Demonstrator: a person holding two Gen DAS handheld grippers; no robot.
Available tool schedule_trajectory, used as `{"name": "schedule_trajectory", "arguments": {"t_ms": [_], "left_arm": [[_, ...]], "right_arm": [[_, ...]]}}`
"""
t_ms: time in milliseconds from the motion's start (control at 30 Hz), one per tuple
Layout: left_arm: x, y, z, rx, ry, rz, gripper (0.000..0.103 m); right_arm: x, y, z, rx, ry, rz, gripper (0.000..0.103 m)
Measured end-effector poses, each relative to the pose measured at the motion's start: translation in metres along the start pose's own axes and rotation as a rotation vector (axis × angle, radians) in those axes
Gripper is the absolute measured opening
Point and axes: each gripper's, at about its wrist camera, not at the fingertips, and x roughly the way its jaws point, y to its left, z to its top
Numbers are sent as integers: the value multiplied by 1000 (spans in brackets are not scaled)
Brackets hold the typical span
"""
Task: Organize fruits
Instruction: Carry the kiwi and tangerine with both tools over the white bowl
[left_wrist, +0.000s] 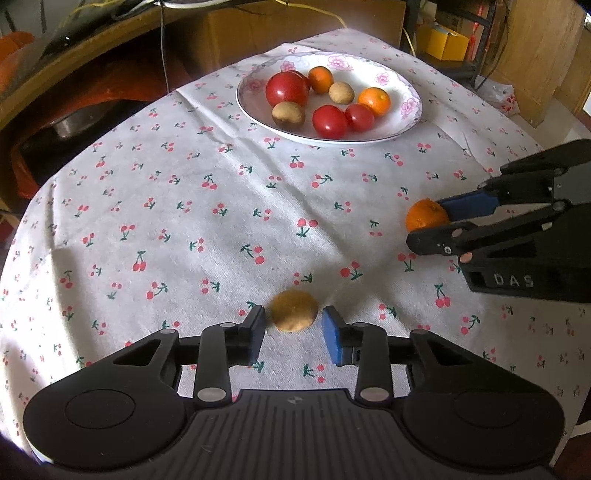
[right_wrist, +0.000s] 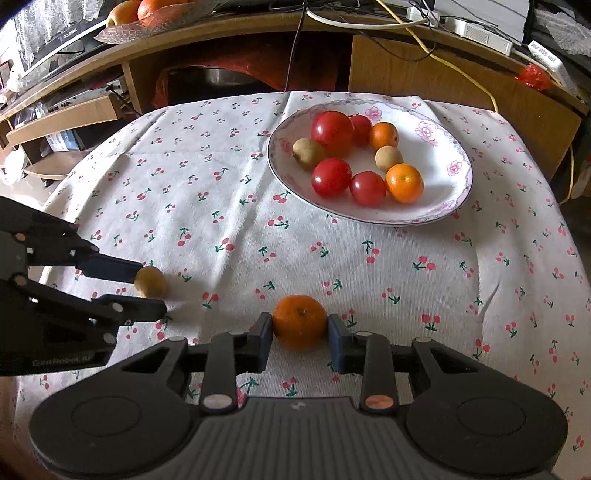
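The left hand-held gripper (left_wrist: 293, 328) stands spread around a small brown fruit (left_wrist: 294, 310) on the counter (left_wrist: 184, 229), gaps on both sides; closing off-centre could roll it away. The right hand-held gripper (right_wrist: 300, 334) brackets a loose orange (right_wrist: 300, 321), pads touching or nearly so; whether it truly pinches cannot be told, so lifting might drop it. Farther off, the crowded plate (right_wrist: 436, 201) could let added fruit knock others out

A brown kiwi (left_wrist: 294, 310) and an orange (right_wrist: 300, 321) lie apart on the cloth. The plate (right_wrist: 439, 206) holds tomatoes (right_wrist: 331, 177), two oranges and two kiwis.
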Motion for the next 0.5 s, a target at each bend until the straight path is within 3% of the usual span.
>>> {"name": "schedule_trajectory", "arguments": {"t_ms": [133, 500], "left_arm": [[-1, -2, 0, 7, 0, -4, 35], [-7, -2, 12, -12, -35, -10, 35]], "right_arm": [[-1, 1, 0, 1, 0, -2, 31], [-8, 4, 5, -6, -30, -4, 31]]}}
